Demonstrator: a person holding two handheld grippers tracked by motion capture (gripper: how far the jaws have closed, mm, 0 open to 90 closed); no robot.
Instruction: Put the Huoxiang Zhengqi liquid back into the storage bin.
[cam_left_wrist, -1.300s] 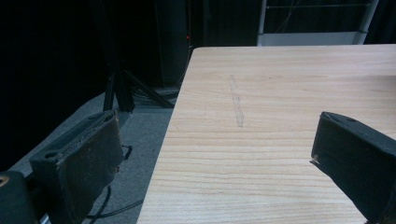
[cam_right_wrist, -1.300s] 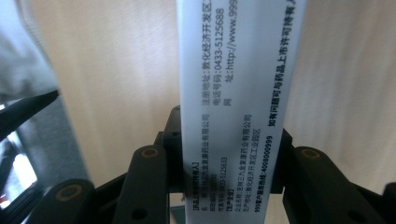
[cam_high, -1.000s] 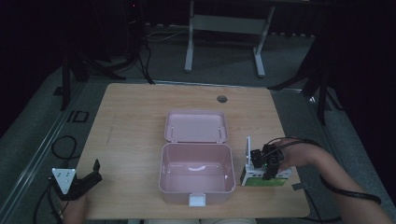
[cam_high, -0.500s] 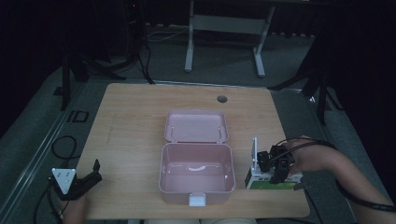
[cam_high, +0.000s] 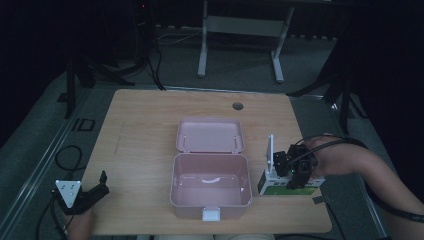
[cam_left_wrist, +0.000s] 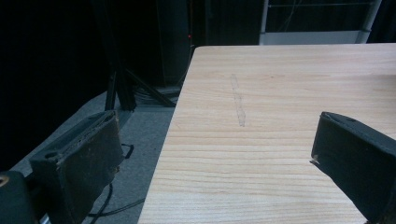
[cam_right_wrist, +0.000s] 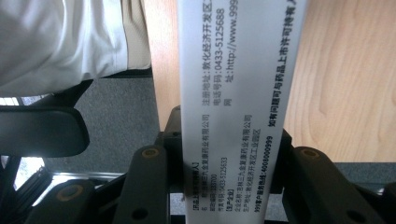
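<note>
White card with a green band along its near edge: that is the medicine box (cam_high: 289, 184) I have in the right gripper (cam_high: 296, 172), held at the right side of the table (cam_high: 150, 125), near the front edge. In the right gripper view the 2 jaws are pressed against the box's (cam_right_wrist: 243, 93) printed face from both sides, so I read the grip as clamped on the box. From above I cannot tell whether the box is clear of the wood or touching it.

Just to its left stands the pink case (cam_high: 210, 185), open, its lid (cam_high: 210, 135) lying flat on the far side. I judge the box is meant to go in there.

My worries from here:
- The jaws hold the box near 1 end, so the free end could swing and strike the case's right wall on the way across.
- The card is smooth; a quick tilt could let it slide out of the pads.
- A knock on the rim could shove the light case toward the table's near edge.
- The cable trailing from the right gripper could drag on the table corner and pull my aim off.

The left gripper (cam_high: 92, 192) sits at the near left corner, jaws apart with nothing between them, too far away to steady the case.
</note>
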